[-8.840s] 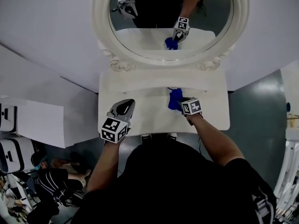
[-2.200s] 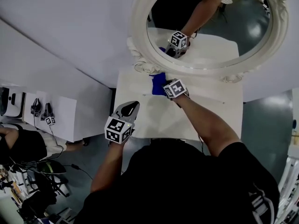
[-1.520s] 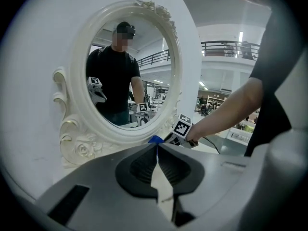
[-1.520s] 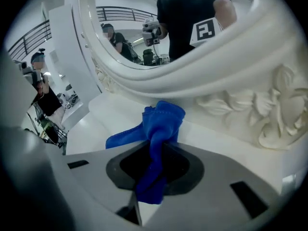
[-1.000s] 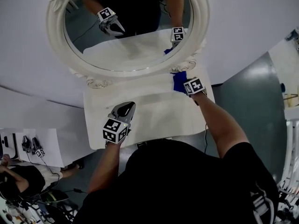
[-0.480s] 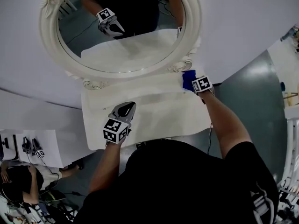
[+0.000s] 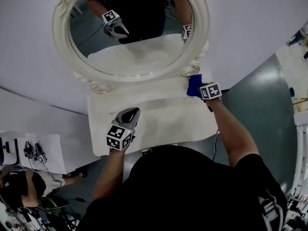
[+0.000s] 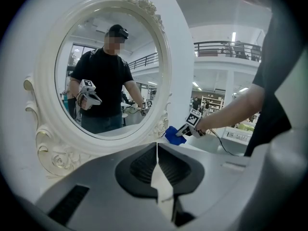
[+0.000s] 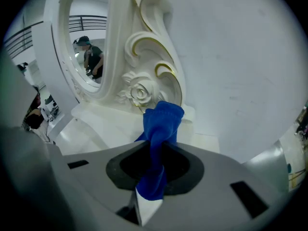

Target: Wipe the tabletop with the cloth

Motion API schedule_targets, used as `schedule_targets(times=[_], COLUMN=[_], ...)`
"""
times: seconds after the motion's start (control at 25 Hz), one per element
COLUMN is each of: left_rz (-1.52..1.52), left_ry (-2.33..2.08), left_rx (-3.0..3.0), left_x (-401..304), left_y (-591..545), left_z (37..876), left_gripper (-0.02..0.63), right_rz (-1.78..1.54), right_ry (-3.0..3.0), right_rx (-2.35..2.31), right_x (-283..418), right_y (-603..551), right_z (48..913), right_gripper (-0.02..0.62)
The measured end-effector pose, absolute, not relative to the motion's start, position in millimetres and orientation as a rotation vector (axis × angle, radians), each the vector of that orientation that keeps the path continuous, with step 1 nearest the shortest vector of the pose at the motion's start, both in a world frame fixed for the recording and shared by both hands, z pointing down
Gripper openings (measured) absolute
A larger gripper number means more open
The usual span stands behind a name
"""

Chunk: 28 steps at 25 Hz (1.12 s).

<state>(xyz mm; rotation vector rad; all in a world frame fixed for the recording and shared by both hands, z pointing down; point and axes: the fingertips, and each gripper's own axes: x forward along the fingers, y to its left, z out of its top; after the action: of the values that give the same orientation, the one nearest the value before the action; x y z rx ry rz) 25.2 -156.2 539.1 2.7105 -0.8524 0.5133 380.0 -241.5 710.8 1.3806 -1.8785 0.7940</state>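
Clearly the right gripper (image 7: pixel 201 87) pinches the blue cloth (image 7: pixel 194 84) between its jaws; the cloth bunches up just ahead of them, at the far right corner of the white tabletop (image 7: pixel 159 115); just beyond that gripper and to its left rises the carved foot of the oval mirror (image 7: pixel 198 37); the pale wall (image 7: pixel 240 23) stands ahead and to its right; the left gripper (image 7: pixel 130 112) hovers over the near left part of the tabletop, well apart from the cloth, its jaws pressed together with nothing between them.
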Motion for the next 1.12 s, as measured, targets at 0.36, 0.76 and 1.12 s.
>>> schedule_targets(times=[0.36, 0.76, 1.12], left_rz=[0.51, 0.506, 0.508], left_ry=[-0.838, -0.825, -0.825], left_rx=[2.742, 2.774, 2.783], left_x=[6.2, -17.5, -35.2], left_y=[-150.9, -152.1, -155.0], left_z=[527.5, 519.7, 516.5], left_gripper=[0.012, 0.012, 0.012], right_rz=[0.639, 0.477, 0.397], right_ry=[-2.088, -2.284, -2.371], right_rx=[1.455, 1.466, 1.444], right_x=[319.1, 245.6, 206.3], right_y=[-225.5, -204.3, -180.1], right_z=[627.4, 548.8, 515.1], right_gripper=[0.061, 0.061, 0.061])
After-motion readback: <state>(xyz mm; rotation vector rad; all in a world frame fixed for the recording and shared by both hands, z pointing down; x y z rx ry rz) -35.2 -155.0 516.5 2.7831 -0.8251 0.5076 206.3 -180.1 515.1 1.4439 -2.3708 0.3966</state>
